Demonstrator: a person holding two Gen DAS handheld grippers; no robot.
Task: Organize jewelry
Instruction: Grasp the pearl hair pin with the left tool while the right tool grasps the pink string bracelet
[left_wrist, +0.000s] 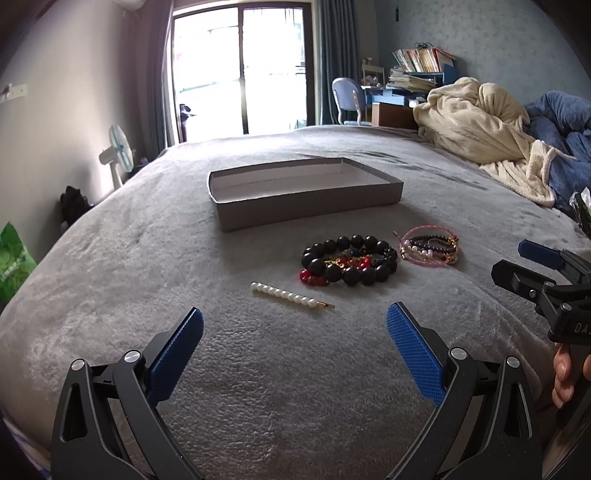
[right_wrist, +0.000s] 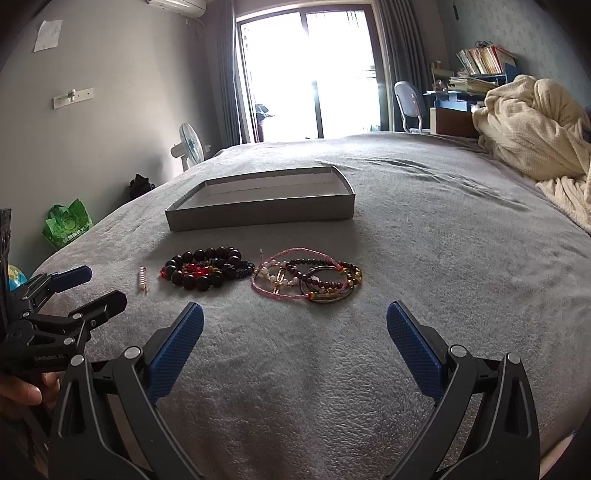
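Pearl clip (left_wrist: 291, 295): a row of white beads on a gold pin, just ahead of the left gripper (left_wrist: 294, 325)
Black beads (left_wrist: 349, 264): big round beads mixed with red ones, ahead and a bit right
Pink bands (right_wrist: 306, 277): thin loops, right in front of the right gripper (right_wrist: 294, 325)
Box (left_wrist: 295, 201): gray, nothing inside, far behind the beads
Grippers: both spread wide, holding nothing
Room: soft gray blanket (right_wrist: 443, 240) all around

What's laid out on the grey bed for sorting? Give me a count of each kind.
Open grey cardboard box: 1
Pearl hair clip with gold bar: 1
Heap of black and red bead bracelets: 1
Heap of pink cord and pearl bracelets: 1
Total: 4
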